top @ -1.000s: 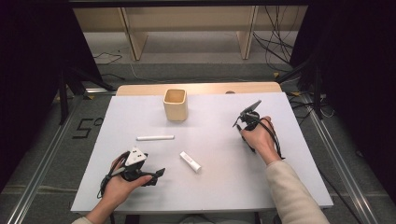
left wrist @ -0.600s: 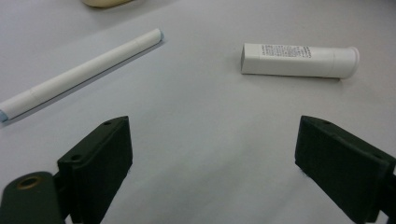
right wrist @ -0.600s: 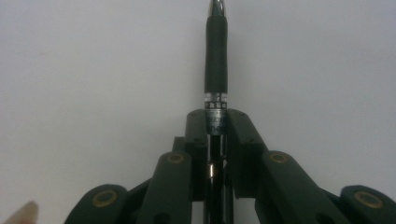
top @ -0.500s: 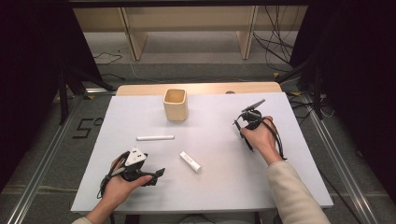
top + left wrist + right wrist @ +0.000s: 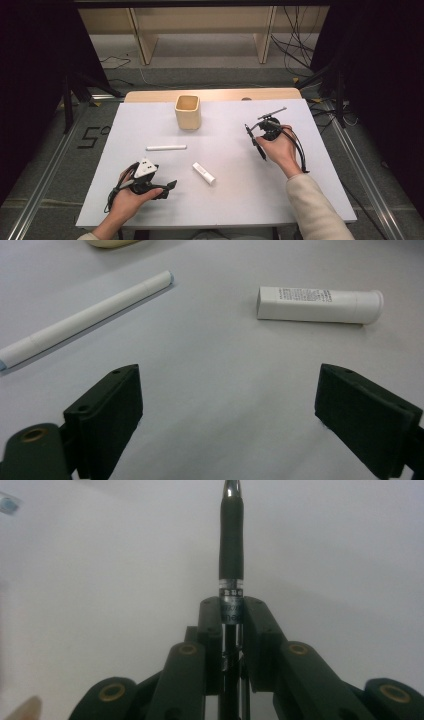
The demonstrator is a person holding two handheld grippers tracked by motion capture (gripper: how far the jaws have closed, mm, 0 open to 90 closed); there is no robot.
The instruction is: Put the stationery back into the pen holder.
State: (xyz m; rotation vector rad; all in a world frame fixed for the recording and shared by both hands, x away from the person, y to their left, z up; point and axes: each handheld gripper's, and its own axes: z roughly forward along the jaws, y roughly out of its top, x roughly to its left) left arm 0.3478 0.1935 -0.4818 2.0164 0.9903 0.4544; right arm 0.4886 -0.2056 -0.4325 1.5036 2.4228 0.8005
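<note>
My right gripper [image 5: 232, 605] is shut on a black pen [image 5: 231, 540]. The pen runs along the jaws and its silver tip sticks out ahead over the white table. In the high view the right gripper [image 5: 265, 131] sits in the hand at the table's right side. My left gripper [image 5: 167, 188] rests near the front left, and its jaws stand wide open with nothing between them [image 5: 227, 377]. Ahead of it lie a white marker with blue ends [image 5: 90, 315] [image 5: 166, 147] and a short white tube [image 5: 317, 305] [image 5: 204, 173], both flat on the table.
A beige square cup [image 5: 188, 112] stands upright at the back middle of the white table [image 5: 235, 200]. Dark floor, metal rails and cables surround the table. A wooden shelf frame stands behind it.
The right hand has tilted a little with the pen still in its jaws. The left hand, the marker, the tube and the cup have stayed in place.
</note>
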